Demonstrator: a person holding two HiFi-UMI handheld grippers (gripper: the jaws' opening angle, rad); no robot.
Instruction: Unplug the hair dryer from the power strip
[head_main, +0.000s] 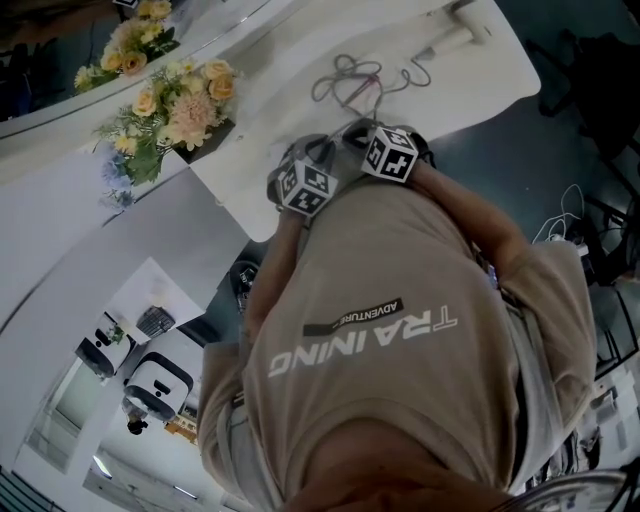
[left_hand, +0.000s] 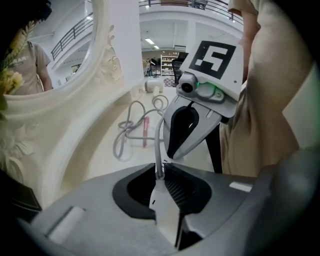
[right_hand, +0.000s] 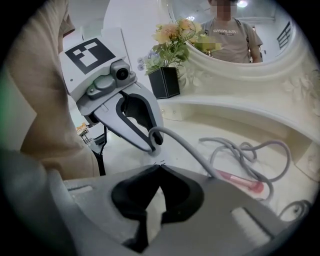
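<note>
My left gripper (left_hand: 160, 167) is clamping a white plug (left_hand: 165, 210), with the grey cord (left_hand: 159, 142) running out past the jaw tips. My right gripper (right_hand: 160, 166) is facing it almost tip to tip. Its jaws are drawn together on a white piece (right_hand: 151, 210) wedged behind the tips. I am taking that for part of the strip, though I cannot tell for sure, and no view is showing the strip whole. Both tools are working at the near edge of the table (head_main: 290, 110), close against my shirt. The cord is trailing in loose loops across the top towards the dryer (head_main: 462, 28), which is lying at the far end. I am judging the step in hand to be the pull itself: both holds look set, but whether the prongs are already out is hidden. Next I am going to need a steady right side and a straight draw on the plug, not a sideways one, with the cord slack so the dryer is not dragged.
</note>
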